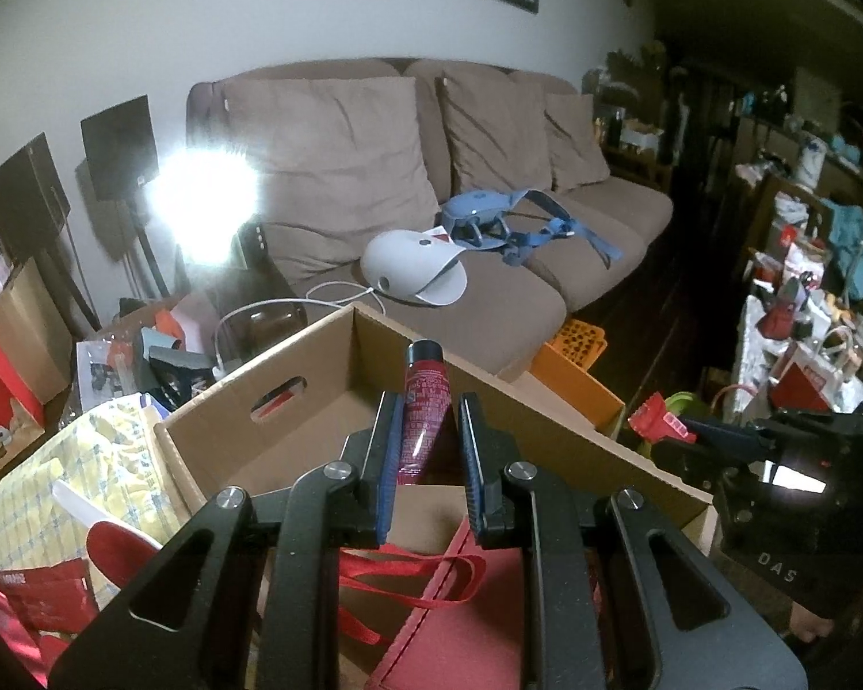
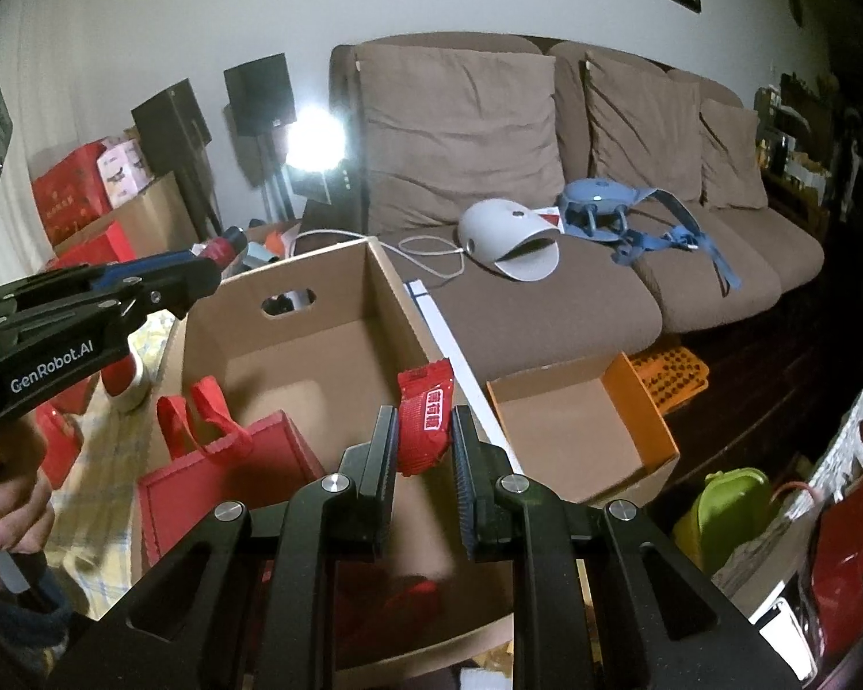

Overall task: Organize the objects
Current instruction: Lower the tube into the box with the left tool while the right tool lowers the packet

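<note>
left gripper (image 1: 426, 448): glossy magenta tube (image 1: 423, 414) is clamped above the box (image 1: 293, 356)
right gripper (image 2: 423, 460): crinkly red packet (image 2: 426, 422) is pinched over the box
box: plain cardboard, red bag (image 2: 224, 477) is seen inside
behind: brown sofa (image 2: 546, 310)

A lamp (image 1: 204, 204) beside the sofa (image 1: 431, 201) blows out into white glare and lights the room's left, while the right side sinks into dark shadow, both fisheye views bending hard and blackening at their soft corners.
</note>
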### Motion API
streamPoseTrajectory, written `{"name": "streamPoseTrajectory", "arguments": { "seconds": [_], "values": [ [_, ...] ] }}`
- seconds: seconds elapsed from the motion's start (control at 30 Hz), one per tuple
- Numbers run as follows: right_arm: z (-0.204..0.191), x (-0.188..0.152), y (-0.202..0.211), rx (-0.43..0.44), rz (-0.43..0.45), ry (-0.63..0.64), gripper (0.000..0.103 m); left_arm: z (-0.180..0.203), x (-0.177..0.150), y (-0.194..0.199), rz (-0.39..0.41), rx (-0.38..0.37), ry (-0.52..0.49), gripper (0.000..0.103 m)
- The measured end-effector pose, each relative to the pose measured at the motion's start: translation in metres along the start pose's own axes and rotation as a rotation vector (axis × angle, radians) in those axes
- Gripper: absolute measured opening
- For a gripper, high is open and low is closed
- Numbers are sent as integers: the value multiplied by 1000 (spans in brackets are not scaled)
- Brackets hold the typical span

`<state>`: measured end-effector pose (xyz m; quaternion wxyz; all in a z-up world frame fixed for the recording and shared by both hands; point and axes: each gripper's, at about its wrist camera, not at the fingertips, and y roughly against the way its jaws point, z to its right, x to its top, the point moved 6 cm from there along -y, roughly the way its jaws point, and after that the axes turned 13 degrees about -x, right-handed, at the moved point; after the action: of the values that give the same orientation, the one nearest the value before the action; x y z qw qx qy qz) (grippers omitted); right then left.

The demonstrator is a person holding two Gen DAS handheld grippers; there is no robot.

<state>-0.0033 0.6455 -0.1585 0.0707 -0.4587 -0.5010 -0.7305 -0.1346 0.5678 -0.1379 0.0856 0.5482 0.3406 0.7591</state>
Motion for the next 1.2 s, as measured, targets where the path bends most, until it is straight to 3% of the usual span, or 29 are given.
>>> {"name": "streamPoseTrajectory", "arguments": {
  "seconds": [0.93, 1.2],
  "values": [
    [-3, -9, -13, -11, -53, 16, 17, -25, -9, -16, -50, 23, 48, 18],
    [4, -15, -23, -29, -110, -25, 17, -32, -19, -33, -90, 9, 72, 18]
  ]
}}
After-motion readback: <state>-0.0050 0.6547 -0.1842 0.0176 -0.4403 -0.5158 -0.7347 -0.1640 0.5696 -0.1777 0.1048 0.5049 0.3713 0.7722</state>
